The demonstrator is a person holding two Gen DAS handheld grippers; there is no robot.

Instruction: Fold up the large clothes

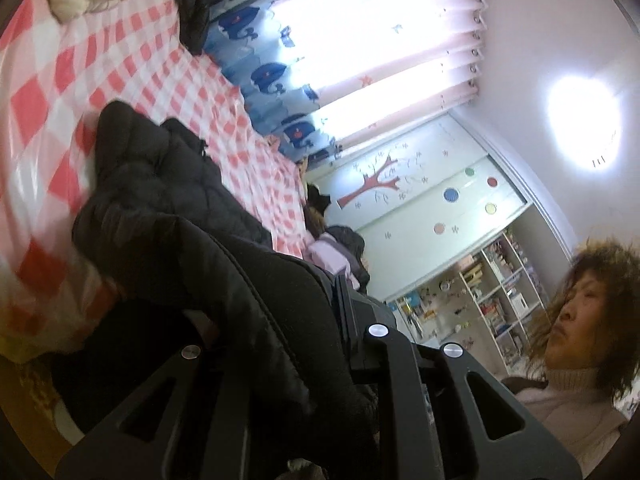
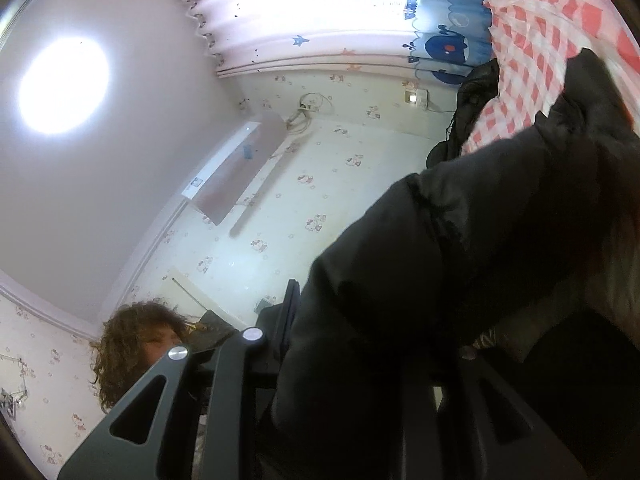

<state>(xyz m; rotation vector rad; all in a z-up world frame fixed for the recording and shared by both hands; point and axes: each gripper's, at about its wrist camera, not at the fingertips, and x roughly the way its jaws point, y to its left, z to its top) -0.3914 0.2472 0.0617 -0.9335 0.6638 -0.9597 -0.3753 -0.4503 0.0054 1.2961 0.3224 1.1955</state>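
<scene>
Two views share one black padded coat. Left wrist: the left claw (image 1: 320,360) pinches a fold of the coat (image 1: 168,184), which trails onto the checked bed (image 1: 132,48). Right wrist: the right claw (image 2: 360,360) is buried in coat (image 2: 460,240); I cannot tell its state. Judging so, a fold is mid-carry; next, lay it flat.

A child's bedroom at home: checked bedsheet (image 1: 132,60), whale-print curtain (image 1: 320,52), cartoon wallpaper (image 2: 320,208), tree-decorated wardrobe doors (image 1: 424,184), cluttered shelves (image 1: 492,292).
</scene>
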